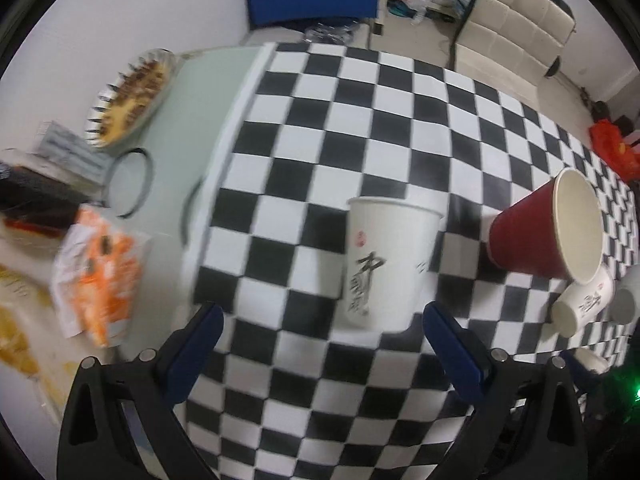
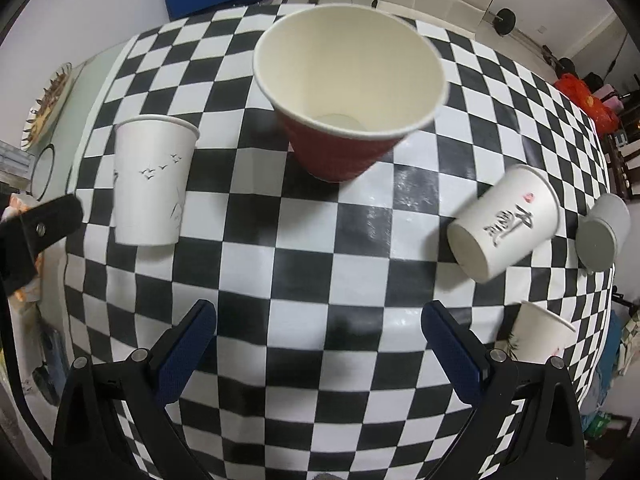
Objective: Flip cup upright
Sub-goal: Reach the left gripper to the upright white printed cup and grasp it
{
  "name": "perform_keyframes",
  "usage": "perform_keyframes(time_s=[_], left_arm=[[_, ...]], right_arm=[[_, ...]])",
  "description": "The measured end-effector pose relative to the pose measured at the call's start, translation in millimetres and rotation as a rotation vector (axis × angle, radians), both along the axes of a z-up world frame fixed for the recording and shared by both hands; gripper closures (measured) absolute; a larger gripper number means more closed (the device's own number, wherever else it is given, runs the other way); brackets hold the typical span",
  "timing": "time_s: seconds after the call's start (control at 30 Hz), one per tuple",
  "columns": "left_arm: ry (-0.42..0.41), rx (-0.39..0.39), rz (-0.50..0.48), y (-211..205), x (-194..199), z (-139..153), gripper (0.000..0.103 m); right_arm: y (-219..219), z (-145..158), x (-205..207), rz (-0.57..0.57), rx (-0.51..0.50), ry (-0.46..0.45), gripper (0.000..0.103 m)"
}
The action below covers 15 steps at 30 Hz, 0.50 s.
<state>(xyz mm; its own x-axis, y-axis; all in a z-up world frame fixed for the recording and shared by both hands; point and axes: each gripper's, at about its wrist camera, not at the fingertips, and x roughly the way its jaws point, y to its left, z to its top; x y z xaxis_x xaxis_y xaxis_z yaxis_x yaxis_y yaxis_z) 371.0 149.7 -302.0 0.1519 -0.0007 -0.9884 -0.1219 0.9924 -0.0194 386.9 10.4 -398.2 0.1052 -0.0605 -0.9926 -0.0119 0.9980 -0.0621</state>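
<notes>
A white paper cup (image 1: 384, 264) with black calligraphy stands upright on the checkered cloth just ahead of my open, empty left gripper (image 1: 322, 324); it also shows in the right wrist view (image 2: 150, 180). A red cup (image 2: 348, 92) stands upright ahead of my open, empty right gripper (image 2: 320, 322); it also shows in the left wrist view (image 1: 548, 228). A second white calligraphy cup (image 2: 504, 222) lies on its side to the right, as the left wrist view (image 1: 582, 308) also shows. A grey cup (image 2: 604, 236) lies on its side beyond it.
Another white cup (image 2: 540, 334) stands at the right table edge. A plate of food (image 1: 128, 100), a glass lid (image 1: 128, 184) and an orange snack bag (image 1: 100, 276) sit left of the cloth. A chair (image 1: 512, 32) stands behind the table.
</notes>
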Motion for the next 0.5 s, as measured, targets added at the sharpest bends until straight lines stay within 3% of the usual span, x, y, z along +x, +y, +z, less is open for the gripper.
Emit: perform_keyframes(time_s=[0.23,0.5], left_arm=[[0.050,-0.136,-0.019,-5.9,21.9,-26.5,0.002],[0.062,-0.152,-0.057,-11.9,41.4,-44.1,0.003]], right_arm=[[8.0,-14.7,17.8,-0.002,-0.033,0.033,0.000],[7.7,-25.3,25.9,-0.014,-0.046,0.053,0.000]])
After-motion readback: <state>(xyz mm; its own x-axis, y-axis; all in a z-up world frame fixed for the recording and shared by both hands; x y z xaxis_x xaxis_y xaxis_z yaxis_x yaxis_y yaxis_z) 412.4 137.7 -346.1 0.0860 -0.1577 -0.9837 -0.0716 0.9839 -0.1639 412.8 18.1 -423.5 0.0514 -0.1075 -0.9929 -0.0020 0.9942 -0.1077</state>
